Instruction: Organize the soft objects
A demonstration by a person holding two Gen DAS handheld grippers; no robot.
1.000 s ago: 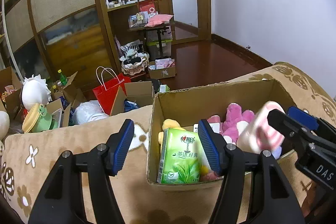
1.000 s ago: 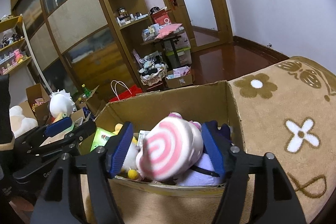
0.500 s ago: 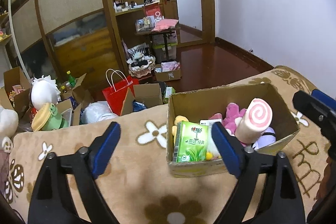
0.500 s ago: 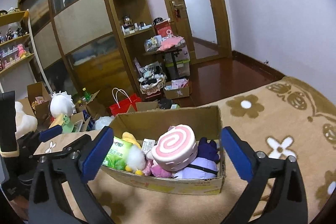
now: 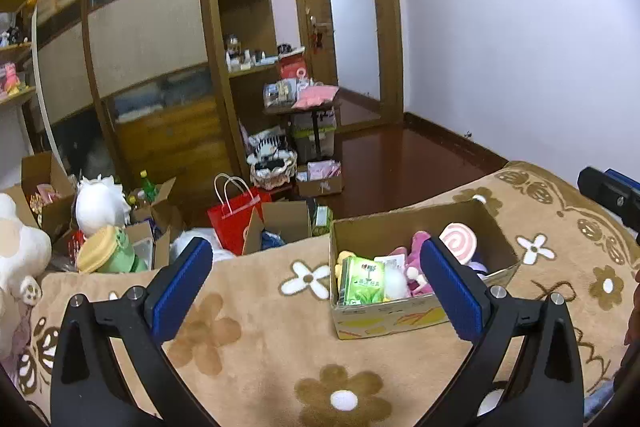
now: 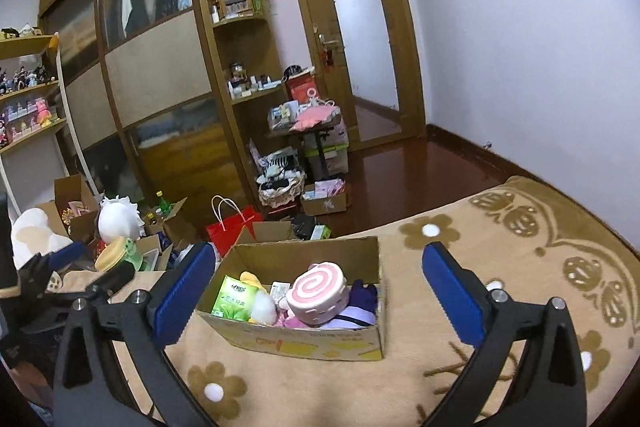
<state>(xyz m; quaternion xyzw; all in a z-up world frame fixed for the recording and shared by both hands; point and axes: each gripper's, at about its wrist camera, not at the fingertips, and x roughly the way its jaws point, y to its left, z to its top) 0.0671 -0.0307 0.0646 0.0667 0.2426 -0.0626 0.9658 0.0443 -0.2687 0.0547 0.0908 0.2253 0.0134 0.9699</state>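
Left wrist view showed the left gripper [image 5: 314, 281] with its blue-padded fingers [image 5: 182, 281] still spreading apart and nothing between them but the tan flowered blanket [image 5: 248, 311]. The cardboard box [image 5: 400, 311] sat on that blanket just past the right finger, which overlapped its near right corner in the picture without touching it. Inside the box lay a green tissue pack [image 5: 362, 281] at the left, a yellow plush [image 5: 342, 261] behind it, a pink plush [image 5: 414, 247] in the middle and a pink swirl cushion [image 5: 460, 243] toward the right. The tip of the right gripper [image 6: 316, 293] poked in at the far right edge of this view.

From the right wrist, that gripper's fingers [image 6: 454, 301] stood fully wide and empty, and the whole box framed itself between them, clear of both pads. The swirl cushion rested on top of a purple plush [image 6: 362, 307], possibly leaning against the box wall, though the angle made that hard to judge. Beyond the left finger, the floor held a red paper bag [image 6: 230, 231] and open cartons.
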